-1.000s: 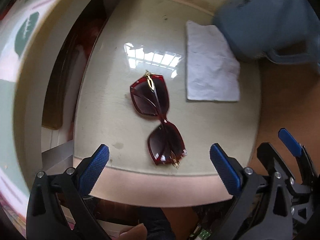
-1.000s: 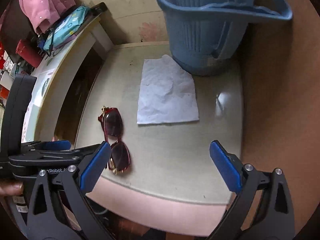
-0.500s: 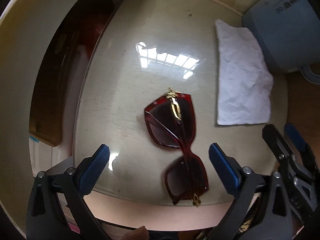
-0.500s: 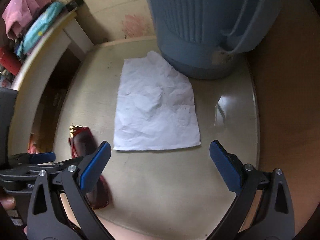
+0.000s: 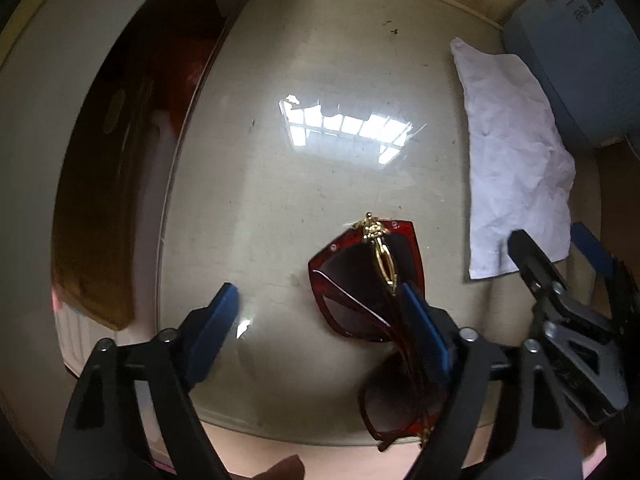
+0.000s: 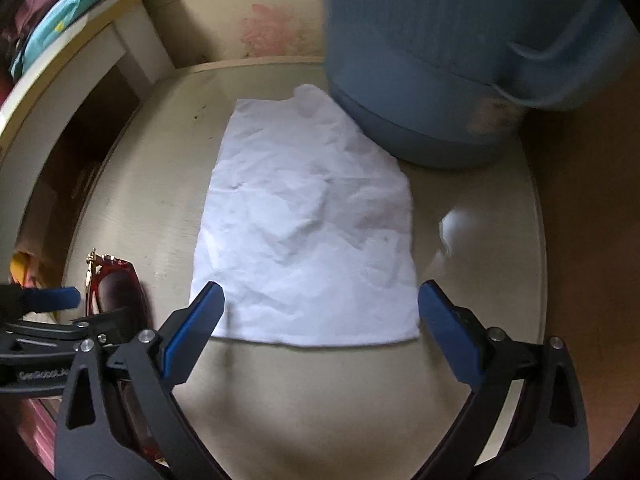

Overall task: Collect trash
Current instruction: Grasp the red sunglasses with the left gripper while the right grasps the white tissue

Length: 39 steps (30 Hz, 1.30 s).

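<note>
A crumpled white paper sheet (image 6: pixel 308 232) lies flat on the glass-topped table (image 6: pixel 320 392), its far corner against a blue bin (image 6: pixel 440 60). My right gripper (image 6: pixel 320 324) is open, low over the paper's near edge, one finger at each side. The paper also shows in the left wrist view (image 5: pixel 516 160) at right, with the bin (image 5: pixel 580 60) beyond it. My left gripper (image 5: pixel 320 332) is open and empty above the table, beside red sunglasses (image 5: pixel 372 288) whose near lens lies behind its right finger. The right gripper (image 5: pixel 560 304) shows at the right.
The sunglasses (image 6: pixel 116 292) lie left of the paper, with the left gripper (image 6: pixel 44 320) over them. A white shelf (image 6: pixel 80 60) with bright bags stands at the left. A dark gap (image 5: pixel 132 140) runs along the table's left edge. Brown floor (image 6: pixel 580 240) is at right.
Both grippers have moved forward and lower over the table. The right one has closed in on the paper's near edge. The left one has come over the sunglasses.
</note>
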Each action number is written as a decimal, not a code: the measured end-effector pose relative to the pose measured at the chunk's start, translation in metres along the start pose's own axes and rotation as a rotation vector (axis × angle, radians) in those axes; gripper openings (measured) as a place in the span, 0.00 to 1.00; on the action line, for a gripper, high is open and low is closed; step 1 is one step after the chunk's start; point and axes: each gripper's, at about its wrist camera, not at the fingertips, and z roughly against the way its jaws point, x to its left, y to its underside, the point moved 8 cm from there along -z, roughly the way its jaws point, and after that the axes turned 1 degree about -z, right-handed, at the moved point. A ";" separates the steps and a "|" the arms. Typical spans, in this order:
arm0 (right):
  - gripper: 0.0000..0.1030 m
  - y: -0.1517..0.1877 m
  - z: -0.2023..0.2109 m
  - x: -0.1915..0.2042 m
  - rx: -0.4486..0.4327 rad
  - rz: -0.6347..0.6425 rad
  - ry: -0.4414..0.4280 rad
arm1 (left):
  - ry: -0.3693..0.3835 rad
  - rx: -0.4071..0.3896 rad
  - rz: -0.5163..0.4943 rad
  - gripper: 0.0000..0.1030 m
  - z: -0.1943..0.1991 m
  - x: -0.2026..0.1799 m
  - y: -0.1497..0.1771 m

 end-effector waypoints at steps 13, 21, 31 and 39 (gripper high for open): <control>0.14 0.005 0.009 0.051 -0.051 0.230 -0.048 | 0.053 0.001 0.011 0.37 0.016 -0.015 0.001; 0.06 0.009 0.019 0.046 -0.028 0.141 -0.095 | 0.118 0.010 0.031 0.28 0.018 -0.015 0.003; 0.06 0.022 0.051 0.047 -0.027 0.088 -0.097 | 0.141 0.013 0.007 0.09 0.026 -0.010 0.008; 0.06 0.025 0.087 0.048 -0.060 0.057 -0.090 | 0.174 -0.016 -0.011 0.07 0.049 -0.009 0.015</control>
